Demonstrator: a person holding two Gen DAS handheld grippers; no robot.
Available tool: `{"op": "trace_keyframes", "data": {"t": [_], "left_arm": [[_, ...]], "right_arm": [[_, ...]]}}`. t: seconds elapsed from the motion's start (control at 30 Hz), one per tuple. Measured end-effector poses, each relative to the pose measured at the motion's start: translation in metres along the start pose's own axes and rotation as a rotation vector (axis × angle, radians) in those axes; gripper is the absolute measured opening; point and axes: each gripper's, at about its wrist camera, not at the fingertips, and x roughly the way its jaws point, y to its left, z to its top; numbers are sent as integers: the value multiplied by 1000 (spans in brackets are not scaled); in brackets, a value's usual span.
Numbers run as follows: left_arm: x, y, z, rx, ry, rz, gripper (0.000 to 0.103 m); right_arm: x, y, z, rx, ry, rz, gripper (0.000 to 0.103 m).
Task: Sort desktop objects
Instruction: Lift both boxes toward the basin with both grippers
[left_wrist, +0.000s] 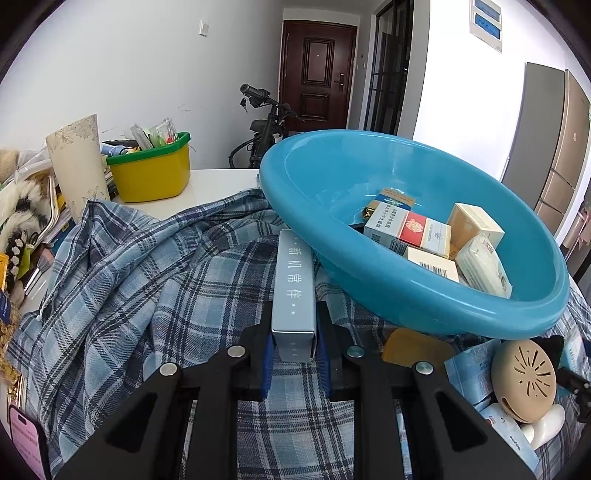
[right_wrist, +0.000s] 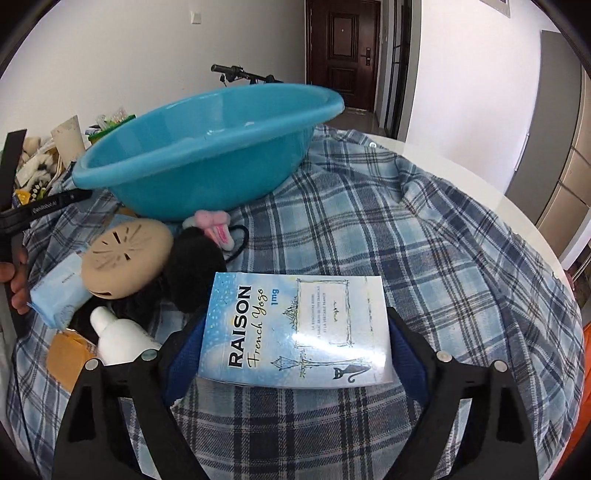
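since the job was sorting boxes into the basin (left_wrist: 424, 317), both grippers were already loaded. starting far left, the yellow bin (left_wrist: 151, 173) sat back on the table (left_wrist: 218, 181), stuffed with packets and bits i couldn't make out. next over, the left gripper (left_wrist: 293, 354) had its jaws clamped on the long sides of a slim grey box (left_wrist: 294, 291), held lengthwise so its far end pointed right at the basin rim, probably to slide it in. the basin was tilted on the plaid cloth (left_wrist: 147, 280), so the handful of small cartons (left_wrist: 424, 232) inside had slumped to the low side. to the right of that lay a loose pile: a beige vented case (right_wrist: 125, 258), a white bottle (right_wrist: 118, 339), a black fuzzy thing (right_wrist: 195, 273). furthest right, the right gripper (right_wrist: 295, 339) was squeezing a flat raison box (right_wrist: 295, 328) by its edges, face up, just over the cloth, well short of the basin.
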Motion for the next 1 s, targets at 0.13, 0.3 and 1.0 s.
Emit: {"op": "trace_keyframes", "data": {"t": [0.13, 0.3, 1.0], "left_arm": [[0, 0, 0, -2, 0, 0, 21], [5, 4, -4, -20, 25, -12, 21], [-132, 21, -43, -9, -66, 43, 21]], "right_arm": [[-14, 5, 3, -5, -23, 13, 88], [-21, 12, 1, -17, -33, 24, 88], [-30, 12, -1, 43, -118, 149, 88]]}}
